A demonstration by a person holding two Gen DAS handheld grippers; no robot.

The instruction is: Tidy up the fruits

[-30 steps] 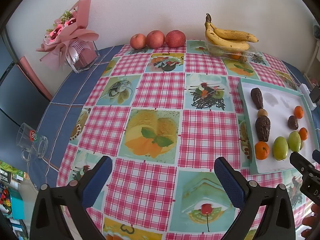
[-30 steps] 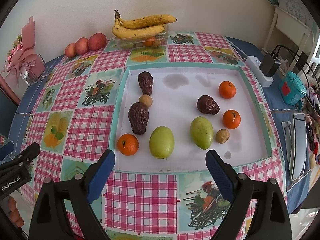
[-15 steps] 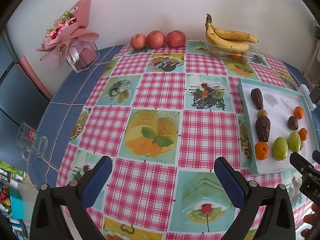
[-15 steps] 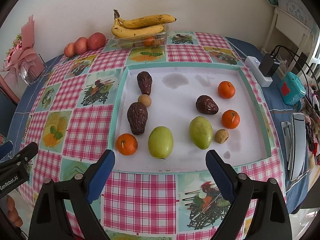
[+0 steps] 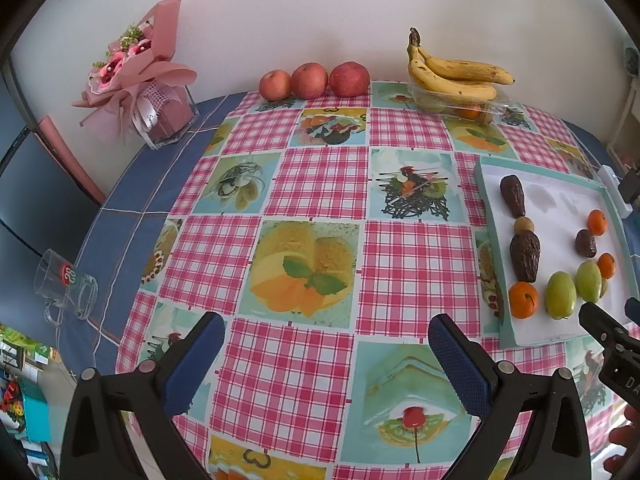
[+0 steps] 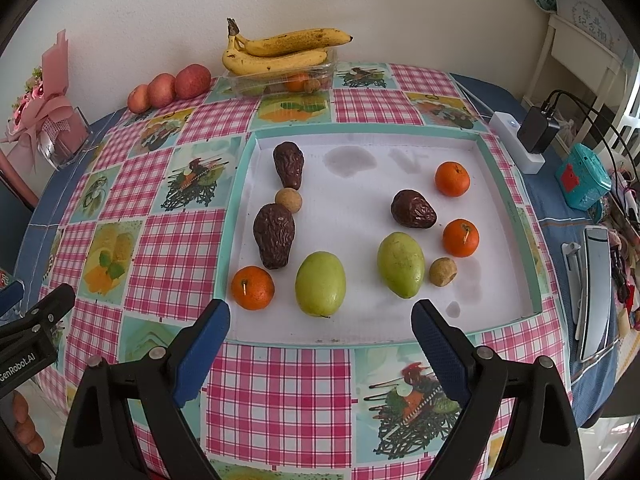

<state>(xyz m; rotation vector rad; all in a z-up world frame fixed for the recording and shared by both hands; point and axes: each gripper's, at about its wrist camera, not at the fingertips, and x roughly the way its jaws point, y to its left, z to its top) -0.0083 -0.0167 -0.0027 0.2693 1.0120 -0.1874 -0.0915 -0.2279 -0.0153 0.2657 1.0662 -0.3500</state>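
Blue-padded fingers are standing wide apart on both tools: the right hand-held gripper is hovering spread and empty over the near edge of the table, and the left hand-held gripper is doing the same further left, above the pink checked tablecloth, holding nothing.

Just beyond the right one, a shallow white tray with a teal rim is lying on the cloth and carrying the fruit. Along its near side, from left to right, an orange, a green mango, a second green mango and a small tan round fruit are sitting in a loose row, the last one just beside the second mango. Behind the orange, a wrinkled dark brown fruit is lying close to it, then a small tan ball nearly touching its far end, then another dark brown fruit at the far left of the tray. On the right half, a third dark brown fruit is resting between two more oranges, one nearer and one further.

Past the tray, a bunch of bananas is lying on top of a clear plastic box against the wall, with three red apples lined up to its left. At the far left a pink wrapped bouquet is standing on the table, and a glass mug is sitting at the left edge
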